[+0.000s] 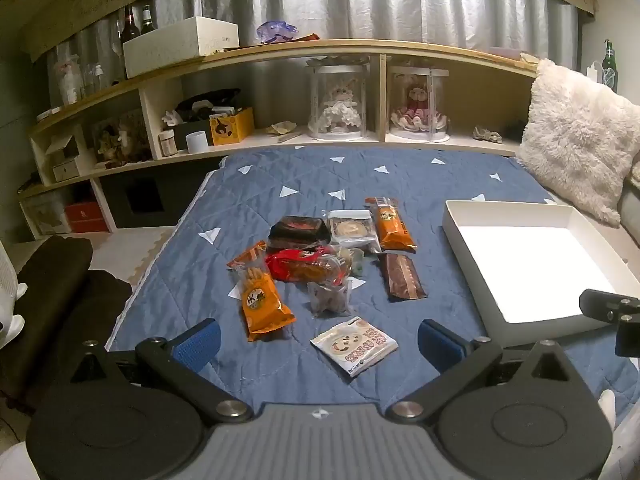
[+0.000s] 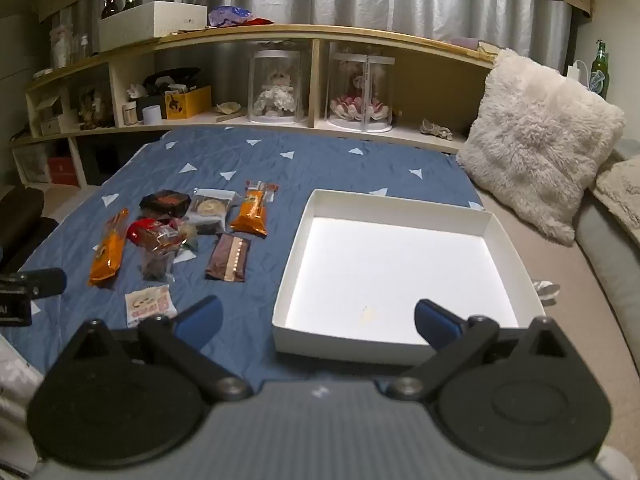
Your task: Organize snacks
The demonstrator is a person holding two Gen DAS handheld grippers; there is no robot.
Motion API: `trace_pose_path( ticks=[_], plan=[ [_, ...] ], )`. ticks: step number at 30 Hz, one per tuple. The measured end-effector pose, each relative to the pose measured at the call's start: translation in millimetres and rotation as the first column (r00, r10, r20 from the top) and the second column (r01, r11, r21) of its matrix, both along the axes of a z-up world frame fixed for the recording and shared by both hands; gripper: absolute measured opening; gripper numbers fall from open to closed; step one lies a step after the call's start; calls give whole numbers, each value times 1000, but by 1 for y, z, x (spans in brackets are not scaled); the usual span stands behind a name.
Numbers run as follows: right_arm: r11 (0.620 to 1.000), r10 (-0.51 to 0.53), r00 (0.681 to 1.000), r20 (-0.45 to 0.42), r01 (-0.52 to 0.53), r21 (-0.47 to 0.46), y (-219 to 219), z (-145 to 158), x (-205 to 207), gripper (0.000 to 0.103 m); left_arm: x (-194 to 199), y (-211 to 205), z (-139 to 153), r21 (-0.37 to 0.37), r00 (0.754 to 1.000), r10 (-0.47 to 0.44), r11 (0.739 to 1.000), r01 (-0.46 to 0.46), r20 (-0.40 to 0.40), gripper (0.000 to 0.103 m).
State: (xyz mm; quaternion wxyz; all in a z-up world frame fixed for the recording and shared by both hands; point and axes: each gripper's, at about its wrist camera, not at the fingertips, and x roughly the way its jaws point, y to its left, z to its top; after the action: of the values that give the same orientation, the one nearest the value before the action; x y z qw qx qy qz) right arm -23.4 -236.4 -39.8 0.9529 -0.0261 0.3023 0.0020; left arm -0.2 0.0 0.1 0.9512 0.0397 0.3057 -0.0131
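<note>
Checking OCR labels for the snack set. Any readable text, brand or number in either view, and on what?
Nothing reads cleanly.
Cookie packet: red characters, too blurred to quote.
Two orange packets: round logo with characters, unreadable.
Yellow box on shelf: dark figure, no readable words.
Green bottle: label too small.

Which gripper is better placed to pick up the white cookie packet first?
Probably the left gripper: it is open and the cookie packet lies right between its fingers. The right gripper, also open, faces the empty white box.
</note>
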Motion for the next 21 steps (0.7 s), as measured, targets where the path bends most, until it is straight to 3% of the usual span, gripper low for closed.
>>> trace_pose_path(
  ticks=[21],
  plan=[
    [1000,1,1000,-8,-1,-3,0,3,2,103,0,0,0,0,1000,2,1000,-2,-5,103]
  ],
)
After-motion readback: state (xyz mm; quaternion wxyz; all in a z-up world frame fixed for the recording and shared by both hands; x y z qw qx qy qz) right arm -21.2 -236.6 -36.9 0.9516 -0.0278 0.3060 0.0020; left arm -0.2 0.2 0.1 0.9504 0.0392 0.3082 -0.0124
